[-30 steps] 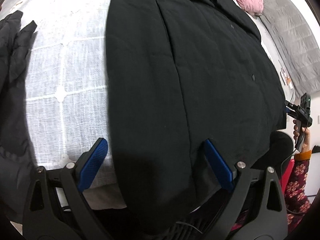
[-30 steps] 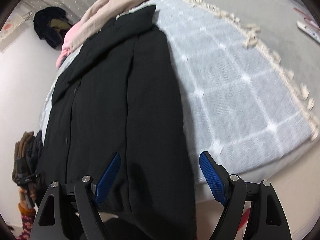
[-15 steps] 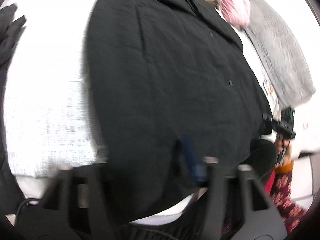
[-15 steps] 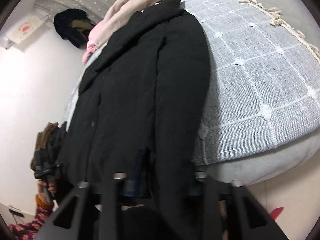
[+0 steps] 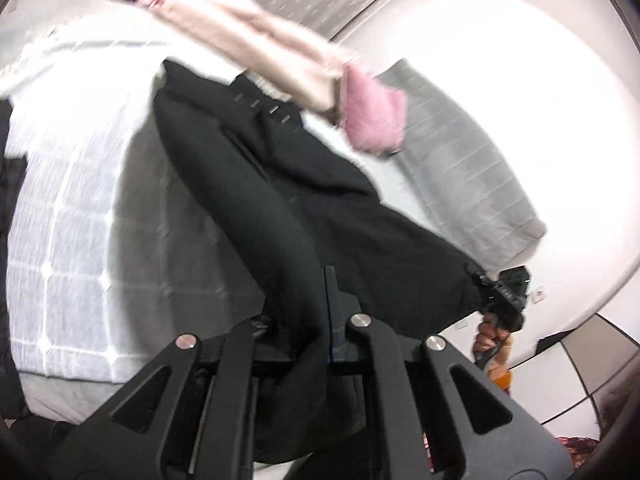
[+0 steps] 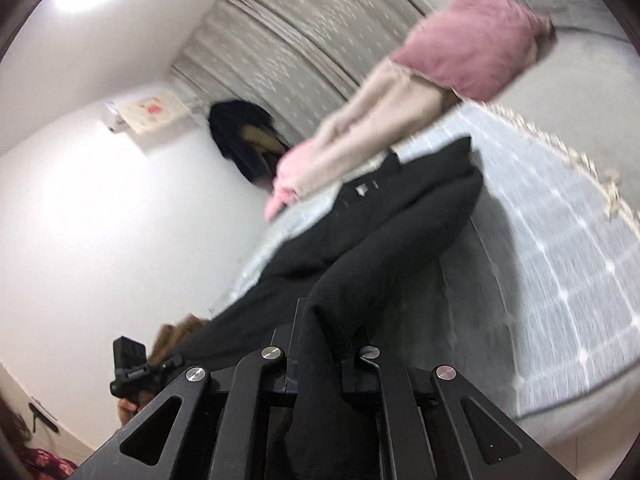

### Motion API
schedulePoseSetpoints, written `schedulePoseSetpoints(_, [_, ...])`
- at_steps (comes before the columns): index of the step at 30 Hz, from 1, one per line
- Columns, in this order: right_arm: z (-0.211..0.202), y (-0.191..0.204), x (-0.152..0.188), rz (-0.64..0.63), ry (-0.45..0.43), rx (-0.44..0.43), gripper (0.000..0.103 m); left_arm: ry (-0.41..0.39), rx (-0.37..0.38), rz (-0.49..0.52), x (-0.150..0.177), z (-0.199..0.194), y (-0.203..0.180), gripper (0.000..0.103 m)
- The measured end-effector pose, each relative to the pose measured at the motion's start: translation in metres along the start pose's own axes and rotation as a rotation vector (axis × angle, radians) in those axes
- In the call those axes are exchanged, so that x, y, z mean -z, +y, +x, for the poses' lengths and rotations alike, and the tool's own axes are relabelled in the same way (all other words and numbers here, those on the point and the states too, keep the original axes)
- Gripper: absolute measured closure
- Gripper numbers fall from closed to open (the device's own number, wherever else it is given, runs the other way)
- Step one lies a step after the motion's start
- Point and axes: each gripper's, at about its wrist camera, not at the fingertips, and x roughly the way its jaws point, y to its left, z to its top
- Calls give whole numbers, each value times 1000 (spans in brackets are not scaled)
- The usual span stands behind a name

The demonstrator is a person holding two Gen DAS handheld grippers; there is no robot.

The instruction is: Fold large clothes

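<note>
A large black coat (image 5: 280, 200) lies on a bed, its collar end far from me and its hem lifted off the bed. My left gripper (image 5: 308, 320) is shut on the hem's left corner. My right gripper (image 6: 324, 344) is shut on the hem's right corner; the coat (image 6: 380, 248) stretches away from it toward the collar. The right gripper (image 5: 500, 300) shows in the left wrist view at the far hem corner, and the left gripper (image 6: 132, 364) shows in the right wrist view. Both views are motion-blurred.
A white checked blanket (image 5: 72, 208) covers the bed (image 6: 560, 280). A beige and pink bolster (image 5: 280, 60) and a pink pillow (image 6: 472, 52) lie at the head. A grey quilt (image 5: 472, 184) hangs at the side. Dark clothes (image 6: 240, 140) hang on the wall.
Both grippers were open over the coat's hem. They have shut on the hem corners and lifted them, and both cameras have tilted up toward the head of the bed.
</note>
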Motion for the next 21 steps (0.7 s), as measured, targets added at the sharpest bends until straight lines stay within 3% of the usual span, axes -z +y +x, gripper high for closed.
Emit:
schedulePoseSetpoints(4, [-12, 24, -12, -21, -68, -49, 95, -70, 68, 61, -10, -31, -20, 95])
schedulePoseSetpoints(13, [-91, 68, -44, -81, -240, -92, 95, -231, 180, 260, -17, -113, -71, 95])
schedulePoseSetpoints(17, [-96, 68, -62, -78, -262, -24, 95, -246, 126, 231, -31, -106, -53, 94])
schedulePoseSetpoints(21, [-55, 45, -77, 7, -226, 69, 95, -233, 2, 140, -52, -68, -22, 94])
